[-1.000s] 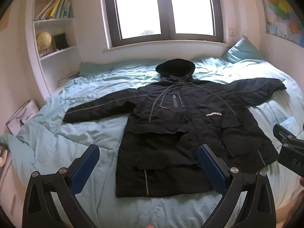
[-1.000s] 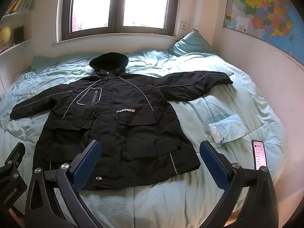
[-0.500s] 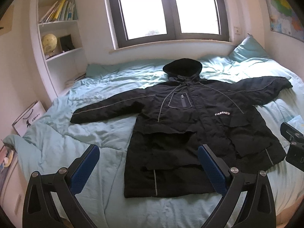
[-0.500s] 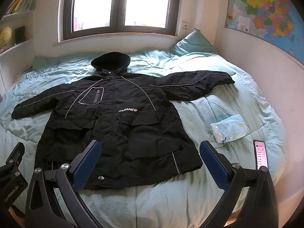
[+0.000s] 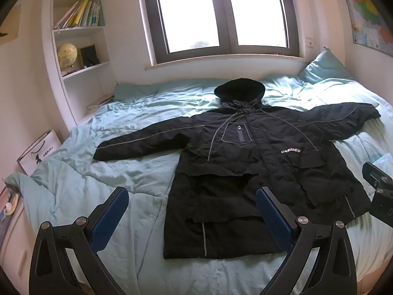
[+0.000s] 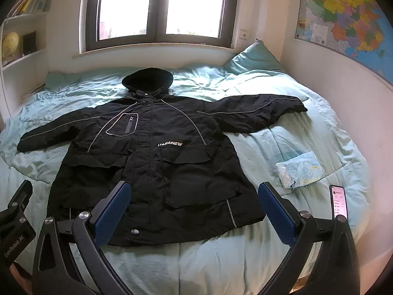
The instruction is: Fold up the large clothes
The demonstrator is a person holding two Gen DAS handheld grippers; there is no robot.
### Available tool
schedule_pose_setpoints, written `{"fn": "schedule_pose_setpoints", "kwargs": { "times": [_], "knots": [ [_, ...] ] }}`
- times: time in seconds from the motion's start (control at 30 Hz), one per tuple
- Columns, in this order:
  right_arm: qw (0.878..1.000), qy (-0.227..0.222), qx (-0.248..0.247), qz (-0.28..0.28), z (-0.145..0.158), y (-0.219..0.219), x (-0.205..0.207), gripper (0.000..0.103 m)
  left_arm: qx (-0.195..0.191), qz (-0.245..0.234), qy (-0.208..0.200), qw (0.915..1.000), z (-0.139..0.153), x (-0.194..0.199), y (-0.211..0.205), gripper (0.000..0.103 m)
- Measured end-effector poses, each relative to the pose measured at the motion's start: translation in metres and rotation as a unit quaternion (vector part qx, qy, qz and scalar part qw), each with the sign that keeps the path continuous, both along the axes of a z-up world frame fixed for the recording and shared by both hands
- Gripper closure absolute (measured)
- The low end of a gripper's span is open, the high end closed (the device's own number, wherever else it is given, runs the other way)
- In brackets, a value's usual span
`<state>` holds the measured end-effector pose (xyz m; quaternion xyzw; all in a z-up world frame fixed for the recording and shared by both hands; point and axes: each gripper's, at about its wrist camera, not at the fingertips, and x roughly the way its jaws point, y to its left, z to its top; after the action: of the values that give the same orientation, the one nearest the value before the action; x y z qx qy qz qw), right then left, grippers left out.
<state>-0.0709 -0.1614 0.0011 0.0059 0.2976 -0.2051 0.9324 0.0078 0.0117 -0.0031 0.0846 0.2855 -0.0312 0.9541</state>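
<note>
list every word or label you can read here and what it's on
"UABANEW", as best it reads: white print on the black coat's chest.
"GenRobot.AI": on the left tool's body, at the right wrist view's lower left edge.
"Baby": on the white paper bag.
Too small to read: phone screen, wall map, book spines.

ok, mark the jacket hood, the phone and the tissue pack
jacket hood (image 6: 147, 78), right wrist view, middle of the hood
phone (image 6: 339, 201), right wrist view, lit screen
tissue pack (image 6: 298, 168), right wrist view, top face
</note>
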Motion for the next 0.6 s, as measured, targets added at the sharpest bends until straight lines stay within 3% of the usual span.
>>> {"fn": "schedule_pose_setpoints", "kwargs": {
  "times": [0.27,0.5,0.6],
  "knots": [
    [1.0,0.006,0.0,0.01,-0.002,0.005,0.006,0.0,-0.034,-0.013,0.015,0.9992,-0.002,0.009,0.008,0.0],
    [1.0,0.006,0.001,0.012,-0.004,0.007,0.008,0.0,-0.038,0.007,0.023,0.999,-0.01,0.021,0.021,0.0],
    [1.0,0.005,0.003,0.018,-0.005,0.007,0.01,0.0,-0.059,0.009,0.027,0.9979,-0.013,0.029,0.037,0.0]
  ]
}}
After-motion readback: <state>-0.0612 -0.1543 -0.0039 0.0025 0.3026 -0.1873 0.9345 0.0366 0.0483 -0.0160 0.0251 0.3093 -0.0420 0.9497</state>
